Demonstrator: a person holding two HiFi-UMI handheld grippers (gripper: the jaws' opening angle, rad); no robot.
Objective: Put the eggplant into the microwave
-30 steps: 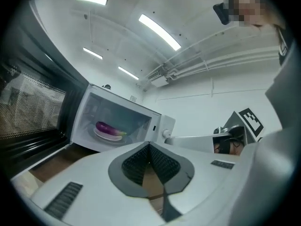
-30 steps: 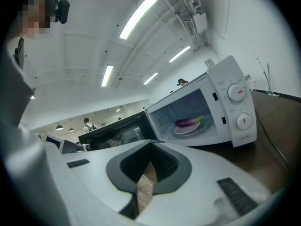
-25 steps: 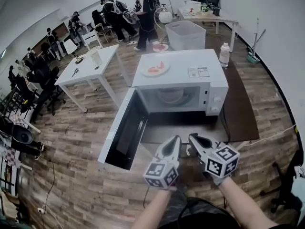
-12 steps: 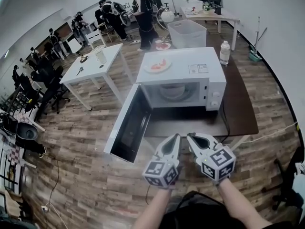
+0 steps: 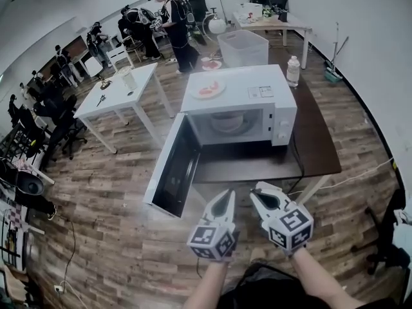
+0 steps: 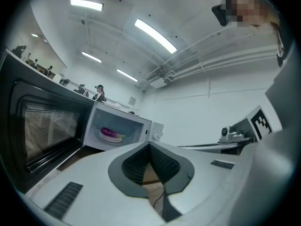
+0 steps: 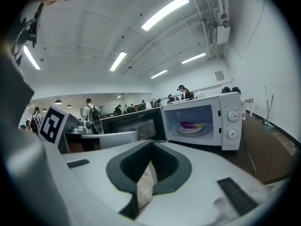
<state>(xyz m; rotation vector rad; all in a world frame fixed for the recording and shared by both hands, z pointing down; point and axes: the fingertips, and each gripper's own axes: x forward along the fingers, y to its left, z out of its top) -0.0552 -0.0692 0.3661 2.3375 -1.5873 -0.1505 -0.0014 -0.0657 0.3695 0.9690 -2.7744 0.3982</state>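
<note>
Where the eggplant lay: on the plate inside the microwave, ahead of both grippers and well apart from them.
Left gripper: its jaws were seen pressed together, with nothing held between them.
Right gripper: its jaws were likewise closed and empty, and it was held just beside the left one.
Door: it was swung wide open, ahead and to the left of the left gripper.
Step in hand: the placing itself was judged done, with both grippers held clear of the cavity.
Next move: only the shutting of the door was judged to be left, if wanted. A reach by the left gripper to the door's outer edge would be called for, then a push with closed jaws.
</note>
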